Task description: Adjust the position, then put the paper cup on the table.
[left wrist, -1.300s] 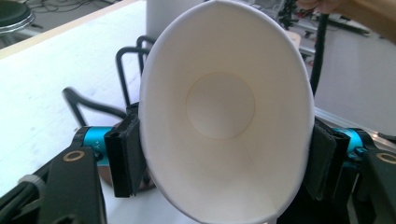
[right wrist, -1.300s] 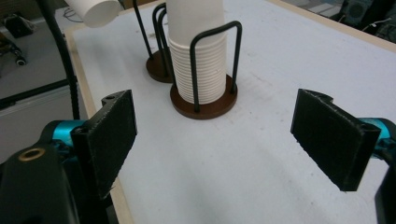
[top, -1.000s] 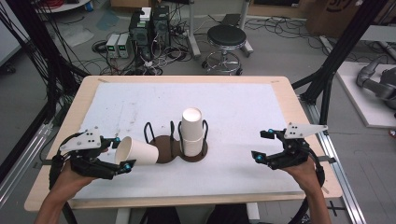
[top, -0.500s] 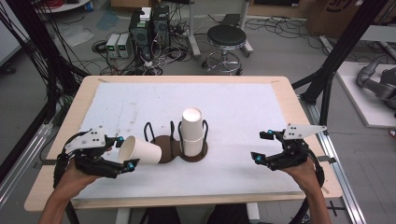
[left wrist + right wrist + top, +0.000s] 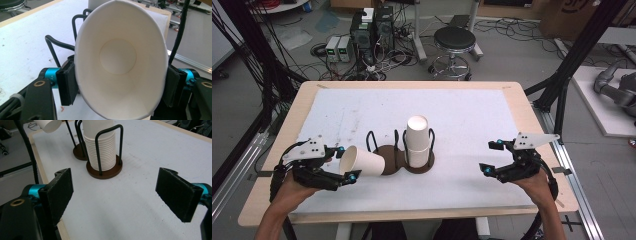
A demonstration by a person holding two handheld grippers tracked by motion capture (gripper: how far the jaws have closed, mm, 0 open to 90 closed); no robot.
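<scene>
The left gripper is holding a single white paper cup by its rim end, the jaws pressing on opposite sides of the mouth so that it is squeezing slightly oval in the left gripper view. The cup is lying on its side above the white mat, its base pointing toward the two-ring holder and reaching just over the empty left ring. The right ring is carrying a tall stack of cups, upright between its black wire uprights. The right gripper is waiting well apart at the right side of the table, its jaws standing wide with nothing between them. The work in hand is most likely seating the held cup in the empty ring. To do it well, the person is probably needing to tip the cup upright first, so the base points down, then bring it over the centre of the brown base disc between the wire loops before lowering. The grip is best staying light, since the thin paper wall is already deforming. Catching the rim on a loop could tip the holder; the free gripper could be steadying its base.
</scene>
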